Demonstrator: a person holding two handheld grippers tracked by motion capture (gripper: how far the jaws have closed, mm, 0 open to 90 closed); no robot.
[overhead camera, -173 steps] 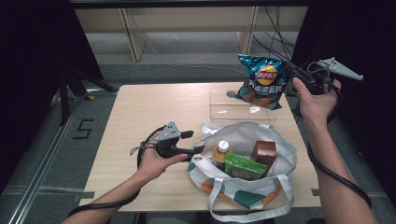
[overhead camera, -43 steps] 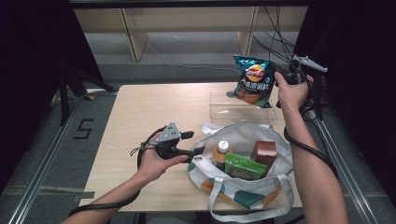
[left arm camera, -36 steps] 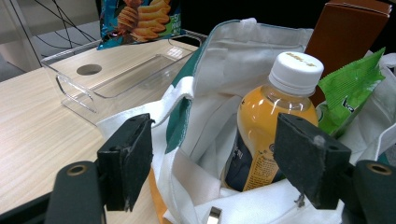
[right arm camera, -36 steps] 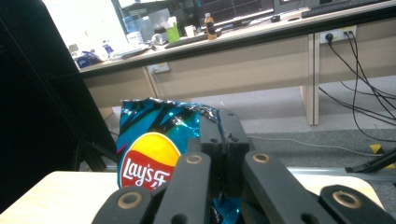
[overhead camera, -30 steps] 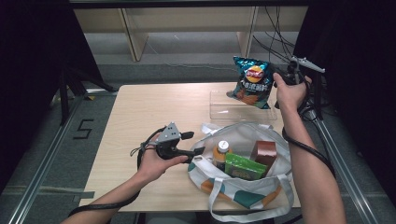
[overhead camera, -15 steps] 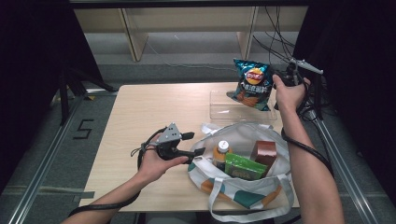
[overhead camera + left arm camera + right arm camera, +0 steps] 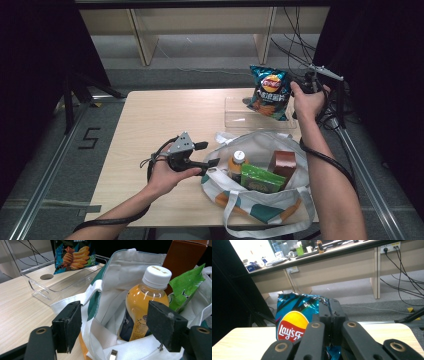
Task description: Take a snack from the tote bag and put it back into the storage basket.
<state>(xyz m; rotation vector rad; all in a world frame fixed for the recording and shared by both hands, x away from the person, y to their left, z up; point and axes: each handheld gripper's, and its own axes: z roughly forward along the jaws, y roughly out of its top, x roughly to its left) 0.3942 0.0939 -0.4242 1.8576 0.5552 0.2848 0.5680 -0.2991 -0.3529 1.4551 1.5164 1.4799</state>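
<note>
The white tote bag [image 7: 260, 200] near the tabletop's [image 7: 150, 115] front edge holds an orange juice bottle [image 7: 236, 164], a green packet [image 7: 261, 179] and a brown box [image 7: 283, 164]. The left tongs [image 7: 212, 154] gape released at its rim. The right tongs [image 7: 294, 85] clench a chip bag [image 7: 269, 91] over the clear tray [image 7: 239, 112]. The tabletop's left half lies bare.

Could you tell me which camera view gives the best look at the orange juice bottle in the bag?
The left gripper view: the juice bottle stands close up, white cap and orange contents plain, inside the tote bag. The high view shows it small from above.
</note>
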